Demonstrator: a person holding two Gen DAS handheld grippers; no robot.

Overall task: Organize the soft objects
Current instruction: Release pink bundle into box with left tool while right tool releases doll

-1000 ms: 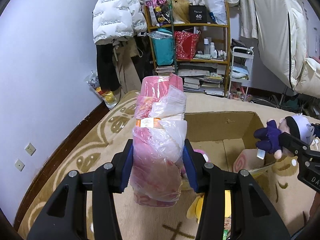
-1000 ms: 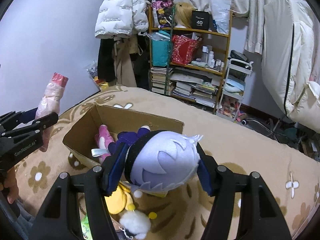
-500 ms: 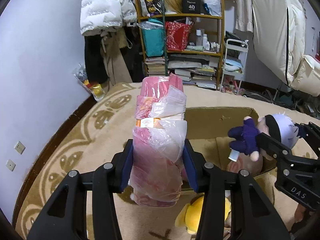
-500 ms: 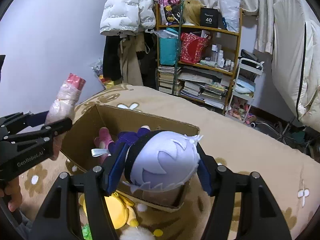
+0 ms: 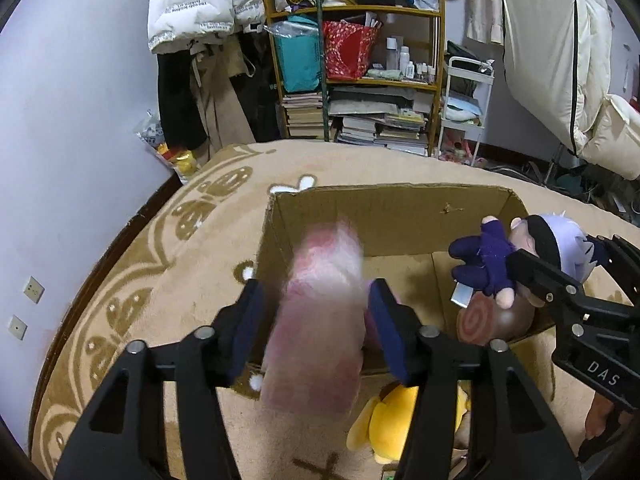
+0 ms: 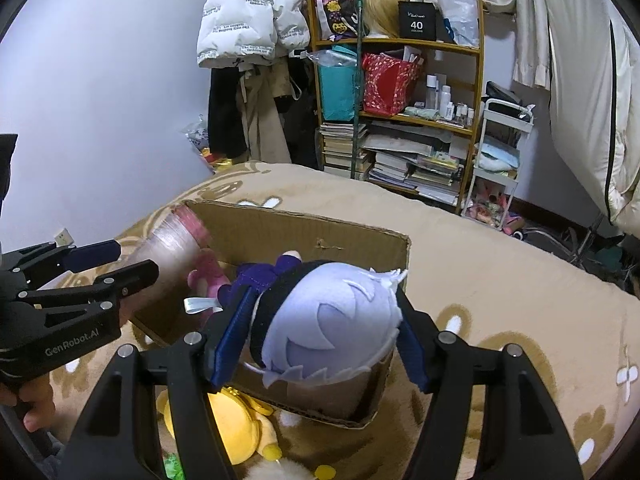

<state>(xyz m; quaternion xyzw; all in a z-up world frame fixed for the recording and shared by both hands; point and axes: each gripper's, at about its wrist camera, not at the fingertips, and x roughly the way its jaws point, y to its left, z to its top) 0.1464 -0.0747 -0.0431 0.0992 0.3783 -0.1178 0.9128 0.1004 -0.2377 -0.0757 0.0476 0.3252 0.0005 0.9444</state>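
Right tongs (image 6: 320,340) clamp plush doll (image 6: 332,332) above box (image 6: 304,228).

Your open way is the far middle of the cardboard box (image 5: 384,208), at frame centre in the left view, where the bare floor shows. In the lower middle of that view the blurred pink bundle (image 5: 320,320) fills the gap at the near wall. At right, the purple-haired doll (image 6: 332,328) covers the near right corner. A brown plush (image 5: 496,316) and a pink plush (image 6: 208,276) lie inside. Below, outside the box, a yellow plush (image 6: 236,424) blocks the carpet (image 6: 500,272).
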